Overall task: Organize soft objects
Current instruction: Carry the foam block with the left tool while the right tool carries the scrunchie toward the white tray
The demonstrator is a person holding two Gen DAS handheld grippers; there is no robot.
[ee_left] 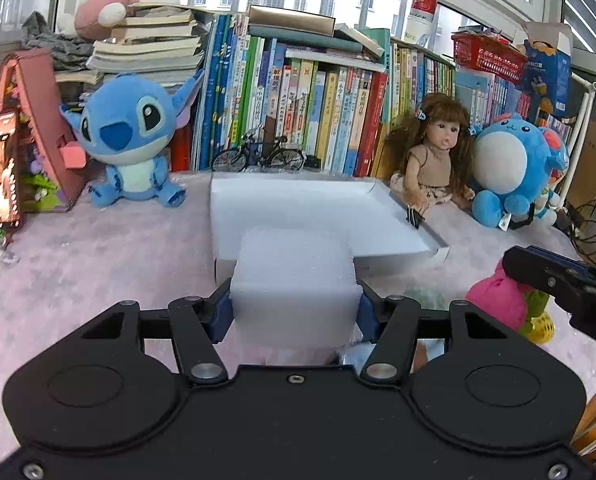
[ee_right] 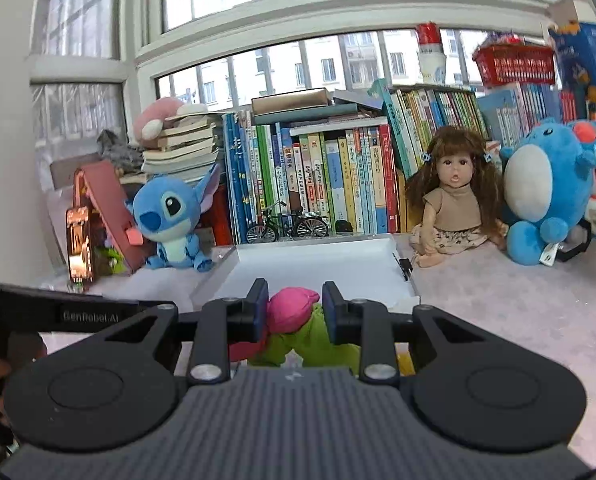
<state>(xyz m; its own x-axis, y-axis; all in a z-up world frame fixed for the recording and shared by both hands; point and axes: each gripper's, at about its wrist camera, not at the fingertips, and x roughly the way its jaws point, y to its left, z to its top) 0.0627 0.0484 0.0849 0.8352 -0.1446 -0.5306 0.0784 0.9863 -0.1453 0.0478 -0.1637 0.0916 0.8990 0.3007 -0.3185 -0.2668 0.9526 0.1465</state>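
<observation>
The left hand-held gripper is closed partway on a white foam block, its blue pads pressing the block's two sides. The block sits at the near edge of a shallow white tray, at about 12 o'clock from the wrist camera, on the pink-covered bench.

The right hand-held gripper has its jaws drawn in narrow on a pink and green plush toy. The pink head sits between the pads and the green body hangs below, just before the tray's near rim. In the left view the toy shows at 3 o'clock under that hand-held gripper.

Both things look light and yielding. The foam likely dents under pressure, so a flat grip across its broad sides seems safest. The plush will sag and swing, so a hold on the firmer stuffed head probably carries it best, though the fabric could slip if the grip is shallow.
</observation>
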